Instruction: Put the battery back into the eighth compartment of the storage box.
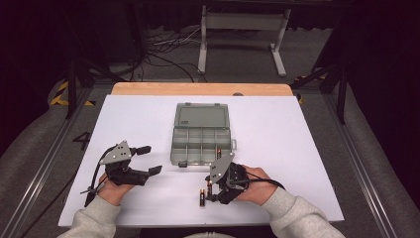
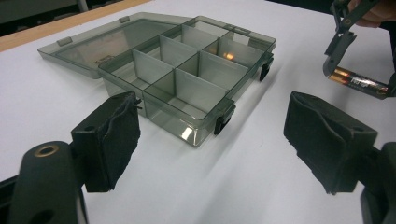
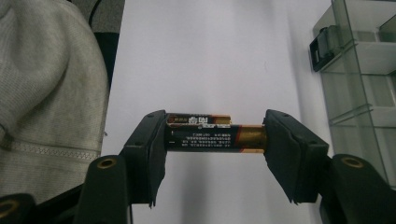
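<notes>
From above, a clear grey compartment box (image 1: 202,134) sits open near the middle of the white tabletop (image 1: 138,119), its lid folded back toward the far edge. One battery (image 1: 218,152) stands in the front right compartment. The left claw (image 1: 148,159) rests near the front left part of the tabletop, to the left of the box's front corner, its jaws spread apart with nothing between them. The right claw (image 1: 209,191) is near the front edge, just in front of the box's right half, clamped on a battery. A second battery (image 1: 201,197) lies on the tabletop just to the left of it.

In the left gripper view, the left claw's own two black jaws stand wide, the bare white tabletop (image 2: 196,186) showing between them. The open box (image 2: 182,74) lies ahead, its dividers plain to see. Off to the upper right the right claw (image 2: 357,81) holds a black-and-copper battery (image 2: 357,82) lengthwise between its jaws, above the tabletop.

In the right gripper view, the held battery (image 3: 215,138) spans the gap, gripped end to end by the padded jaws. The other battery (image 3: 198,120) shows just behind it on the tabletop (image 3: 201,56). A grey sleeve (image 3: 46,93) is at the left, and the wall and latch of the box (image 3: 355,70) at the right.
</notes>
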Demonstrator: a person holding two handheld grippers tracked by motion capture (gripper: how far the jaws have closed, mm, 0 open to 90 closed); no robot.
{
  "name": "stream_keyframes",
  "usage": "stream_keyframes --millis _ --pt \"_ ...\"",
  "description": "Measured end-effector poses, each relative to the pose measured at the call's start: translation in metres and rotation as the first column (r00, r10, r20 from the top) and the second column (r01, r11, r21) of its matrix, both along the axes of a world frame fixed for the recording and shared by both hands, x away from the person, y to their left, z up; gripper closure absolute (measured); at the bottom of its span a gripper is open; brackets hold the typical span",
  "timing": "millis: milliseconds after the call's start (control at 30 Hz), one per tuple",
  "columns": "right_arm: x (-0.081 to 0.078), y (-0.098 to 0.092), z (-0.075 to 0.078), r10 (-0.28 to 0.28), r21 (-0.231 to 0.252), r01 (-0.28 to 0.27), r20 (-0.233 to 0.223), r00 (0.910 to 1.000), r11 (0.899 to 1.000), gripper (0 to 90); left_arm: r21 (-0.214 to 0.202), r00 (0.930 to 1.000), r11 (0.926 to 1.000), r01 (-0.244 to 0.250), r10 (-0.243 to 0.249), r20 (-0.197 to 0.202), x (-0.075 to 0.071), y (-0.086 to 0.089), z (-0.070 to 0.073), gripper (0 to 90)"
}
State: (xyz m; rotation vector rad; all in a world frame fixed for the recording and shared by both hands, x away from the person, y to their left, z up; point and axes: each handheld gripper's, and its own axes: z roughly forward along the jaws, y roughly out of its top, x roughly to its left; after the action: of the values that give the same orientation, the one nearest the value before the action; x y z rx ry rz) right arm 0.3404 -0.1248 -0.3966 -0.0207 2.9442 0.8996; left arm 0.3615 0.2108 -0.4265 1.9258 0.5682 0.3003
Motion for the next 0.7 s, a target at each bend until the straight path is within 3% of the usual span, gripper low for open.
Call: stream_keyframes --millis 400,700 --pt "0.009 -0.005 0.017 -0.012 0.011 0.012 0.011 0.9999 1.0 41.5 -0.002 1.0 1.0 0.0 0.0 -0.003 0.001 0.0 0.0 18.8" --pt "0.025 -0.013 0.032 -0.02 0.029 0.019 0.029 0.9994 0.999 41.5 0.0 1.0 1.0 0.0 0.0 -0.002 0.0 0.0 0.0 18.8"
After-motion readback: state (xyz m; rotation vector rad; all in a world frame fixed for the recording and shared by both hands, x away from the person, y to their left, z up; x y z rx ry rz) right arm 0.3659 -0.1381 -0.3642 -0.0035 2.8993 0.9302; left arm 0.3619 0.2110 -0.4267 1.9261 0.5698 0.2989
